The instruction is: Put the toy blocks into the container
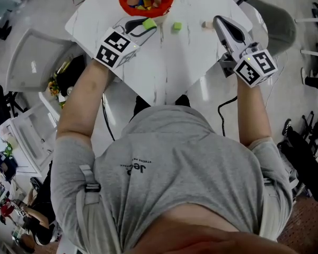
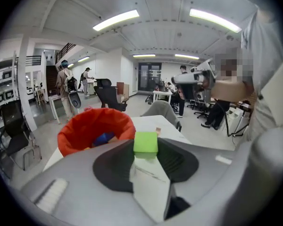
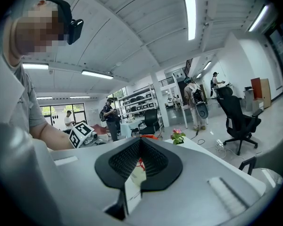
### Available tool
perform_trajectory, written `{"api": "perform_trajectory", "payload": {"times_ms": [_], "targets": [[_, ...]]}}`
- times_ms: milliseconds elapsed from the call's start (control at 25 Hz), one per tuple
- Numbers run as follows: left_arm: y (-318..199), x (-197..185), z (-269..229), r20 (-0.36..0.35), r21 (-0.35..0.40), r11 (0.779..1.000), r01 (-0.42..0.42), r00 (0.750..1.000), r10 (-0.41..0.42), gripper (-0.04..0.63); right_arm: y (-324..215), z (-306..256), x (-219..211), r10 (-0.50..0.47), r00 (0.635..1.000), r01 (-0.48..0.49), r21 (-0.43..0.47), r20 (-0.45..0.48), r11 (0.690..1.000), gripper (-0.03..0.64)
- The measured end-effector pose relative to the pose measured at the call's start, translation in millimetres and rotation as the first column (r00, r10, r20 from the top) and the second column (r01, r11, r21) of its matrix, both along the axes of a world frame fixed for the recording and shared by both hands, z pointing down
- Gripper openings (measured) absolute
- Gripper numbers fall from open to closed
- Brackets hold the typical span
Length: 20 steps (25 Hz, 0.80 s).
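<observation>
Fingers (image 2: pixel 114 166) of the left gripper (image 1: pixel 147 26) are clamped on a lime green toy block (image 2: pixel 145 141), one dark ribbed pad pressing each side, so the block sits right at the tips. Just past those tips, slightly to their left in the left gripper view, stands the red container (image 2: pixel 82 134). It is round and open at the top, with blue, yellow and orange blocks already inside. From the head view the held block hangs just short of the container's near rim (image 1: pixel 125 4), above the white table (image 1: pixel 164 70).

To the right of the left fingers, a second green block (image 1: pixel 177 27) lies on the table between the two grippers. Further right, a small tan block (image 1: pixel 207 24) lies just beside the tip of the right gripper (image 1: pixel 218 21).

The right gripper's fingers (image 3: pixel 125 160) meet at their tips with nothing between them. Past these tips a small pot of pink flowers (image 3: pixel 178 135) shows, and off to their left the marker cube (image 3: pixel 80 133) of the other gripper.

Behind each set of fingers sits a black-and-white marker cube, left (image 1: pixel 115 47) and right (image 1: pixel 256 65), each with a bare forearm behind it. Nearest the camera is the person's grey shirt (image 1: pixel 175 163).

Beyond the table is a bright open office with ceiling strip lights, black chairs and a few people standing far off.
</observation>
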<state>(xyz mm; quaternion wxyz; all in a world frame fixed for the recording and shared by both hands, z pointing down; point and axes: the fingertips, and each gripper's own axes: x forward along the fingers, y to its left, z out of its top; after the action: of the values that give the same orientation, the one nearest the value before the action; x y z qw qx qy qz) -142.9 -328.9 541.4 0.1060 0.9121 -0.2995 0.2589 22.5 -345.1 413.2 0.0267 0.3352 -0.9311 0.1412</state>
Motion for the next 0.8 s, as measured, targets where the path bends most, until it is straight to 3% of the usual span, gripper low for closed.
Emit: {"api": "perform_trajectory", "payload": {"times_ms": [360,800], "targets": [[-61.4,-9.4,-52.4,0.062,0.089,0.992,0.092,0.993,-0.097,0.199,-7.7,-17.4,14.2,0.02,1.0,-0.02,0.021,0.018,1.0,0.003],[-111.6,-22.0,-29.6,0.178,0.044,0.982,0.182,0.966,-0.187,0.201,-9.2,-21.9,35.3,0.061,0.998,-0.061,0.008,0.009,0.998,0.003]]}}
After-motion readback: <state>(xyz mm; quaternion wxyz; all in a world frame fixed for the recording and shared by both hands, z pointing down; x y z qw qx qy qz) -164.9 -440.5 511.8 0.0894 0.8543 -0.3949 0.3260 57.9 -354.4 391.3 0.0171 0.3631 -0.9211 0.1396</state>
